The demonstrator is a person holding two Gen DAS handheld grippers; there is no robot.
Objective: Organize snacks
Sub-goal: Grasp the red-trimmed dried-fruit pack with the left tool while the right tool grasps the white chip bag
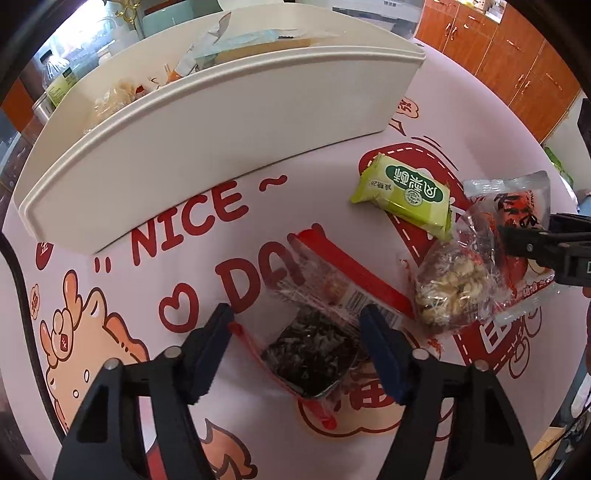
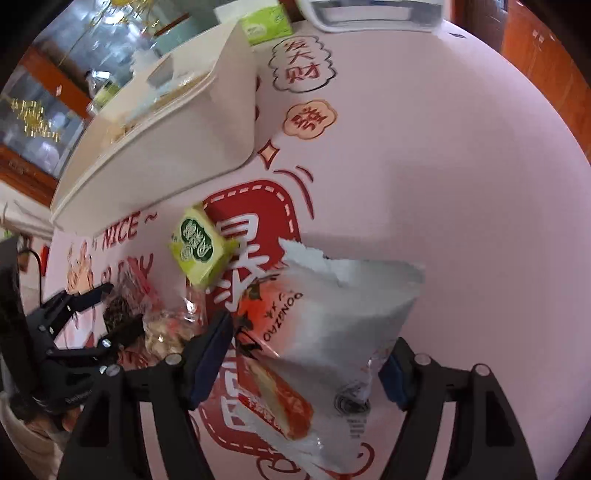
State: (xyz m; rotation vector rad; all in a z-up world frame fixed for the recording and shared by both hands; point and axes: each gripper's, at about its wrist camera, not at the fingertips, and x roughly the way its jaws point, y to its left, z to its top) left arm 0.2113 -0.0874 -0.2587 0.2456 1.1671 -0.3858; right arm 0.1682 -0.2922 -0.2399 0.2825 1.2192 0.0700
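Observation:
My left gripper point(image 1: 297, 319) is open and straddles a clear red-edged packet of dark snack point(image 1: 314, 343) lying on the pink tablecloth. My right gripper point(image 2: 308, 341) is open around a silver and orange snack bag point(image 2: 332, 332); the pads are at its sides, contact unclear. That bag also shows in the left wrist view point(image 1: 517, 236), with the right gripper point(image 1: 532, 247) over it. A clear bag of pale nutty snack point(image 1: 454, 288) lies between the two packets. A green wrapped cake point(image 1: 406, 192) lies behind them. A cream storage box point(image 1: 221, 129) holding several snacks stands at the back.
The pink printed tablecloth point(image 2: 443, 184) stretches bare to the right. A green tissue box point(image 2: 264, 24) and a white appliance point(image 2: 373, 13) stand beyond the storage box point(image 2: 166, 147). Wooden cabinets point(image 1: 517, 66) are at the far right.

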